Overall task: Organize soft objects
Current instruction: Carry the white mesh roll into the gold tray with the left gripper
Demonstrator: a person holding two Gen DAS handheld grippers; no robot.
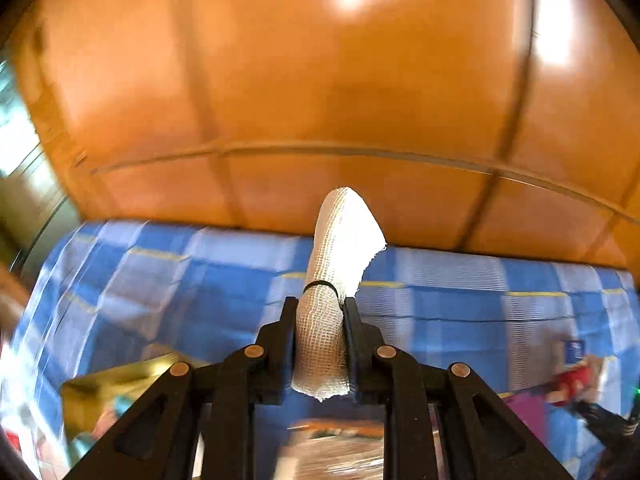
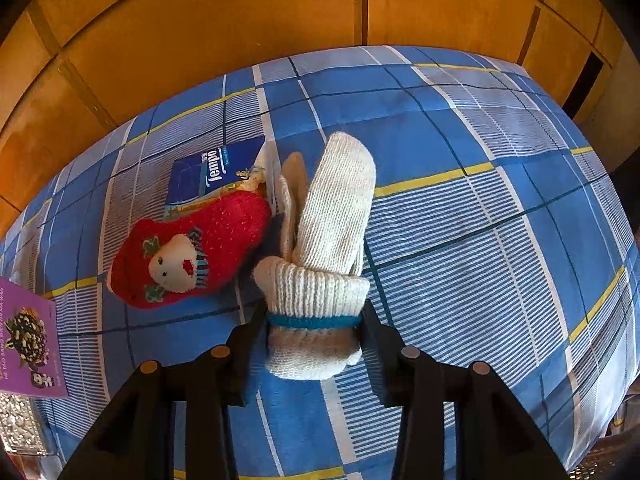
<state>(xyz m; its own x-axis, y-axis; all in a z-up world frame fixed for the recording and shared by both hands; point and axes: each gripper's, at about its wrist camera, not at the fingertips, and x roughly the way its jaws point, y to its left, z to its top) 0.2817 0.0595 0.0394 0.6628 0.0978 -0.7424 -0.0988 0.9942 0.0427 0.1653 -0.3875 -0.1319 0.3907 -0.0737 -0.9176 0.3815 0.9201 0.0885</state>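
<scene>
- Left wrist view is motion-blurred; a gold packet (image 1: 108, 392) at lower left stays unreadable.
- Left tool (image 1: 320, 312) clamps a white gauze roll (image 1: 340, 264), frame centre.
- Right tool (image 2: 314, 320) grips cream knit gloves (image 2: 324, 240) above the blue checked sheet (image 2: 480, 200), beside a red sock (image 2: 192, 248).

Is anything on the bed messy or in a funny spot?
Yes. The red sock lies slanted with its toe on top of the blue tissue pack. The white knit glove is bunched, its cuff squeezed in the right claw. The left claw pinches a white gauze roll up off the bed.
</scene>
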